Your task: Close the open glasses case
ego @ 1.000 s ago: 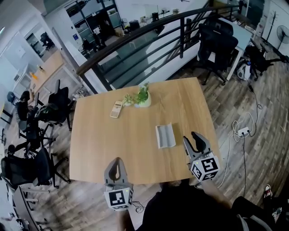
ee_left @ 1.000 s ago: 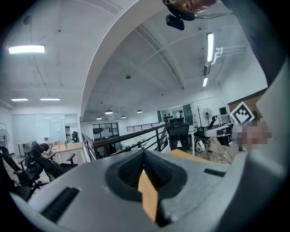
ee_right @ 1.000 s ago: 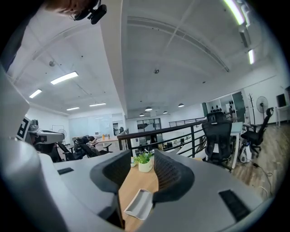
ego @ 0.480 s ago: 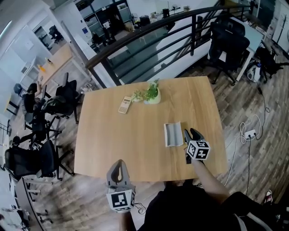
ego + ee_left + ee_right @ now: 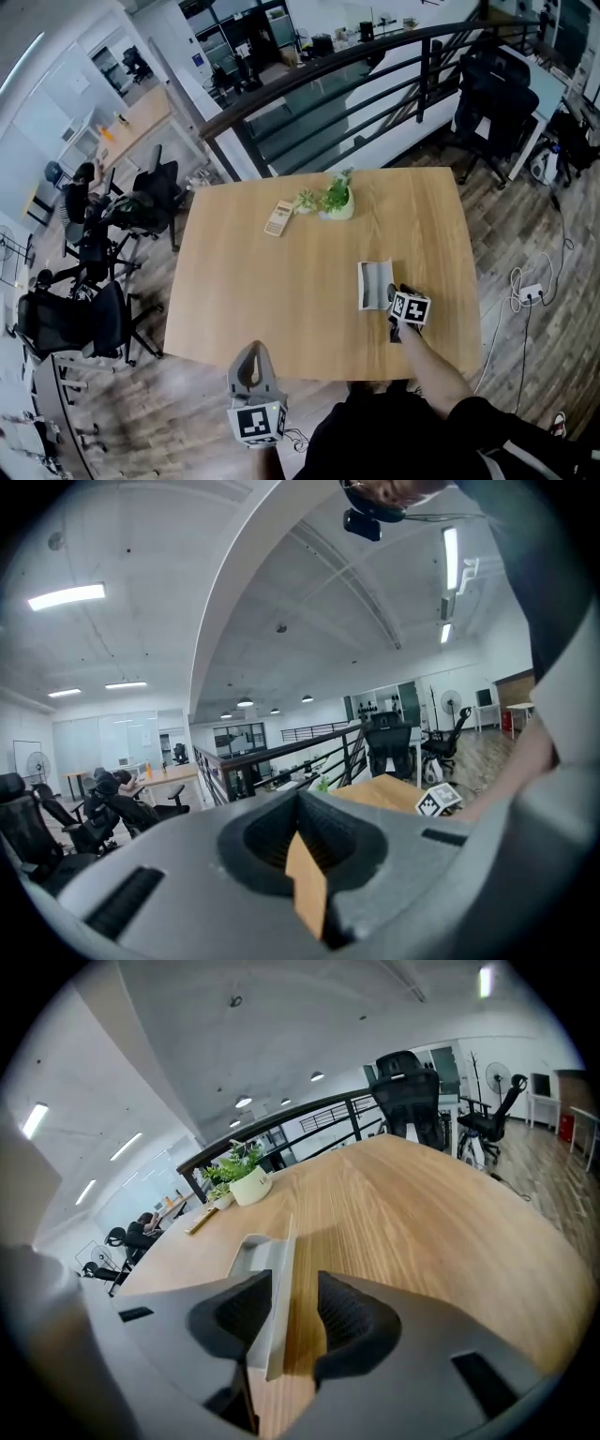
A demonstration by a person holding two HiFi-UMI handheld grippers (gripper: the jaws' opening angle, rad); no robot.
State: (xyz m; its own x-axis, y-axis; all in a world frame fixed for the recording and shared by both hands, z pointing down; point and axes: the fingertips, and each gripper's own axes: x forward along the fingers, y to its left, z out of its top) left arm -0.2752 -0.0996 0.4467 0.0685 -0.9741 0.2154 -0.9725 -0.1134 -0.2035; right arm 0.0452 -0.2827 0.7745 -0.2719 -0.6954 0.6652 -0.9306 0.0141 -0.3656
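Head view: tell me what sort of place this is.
Probably an open-plan office, on an upper level: black office chairs beside the wooden table, a dark railing behind it, and more desks beyond.

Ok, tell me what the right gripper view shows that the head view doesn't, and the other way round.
Only the right gripper view: the right gripper's jaws stand apart, with the raised lid edge of the glasses case between them. Only the head view: the left gripper, held off the near edge of the table, away from the case. Both: the case, the potted plant and the flat beige device on the table.
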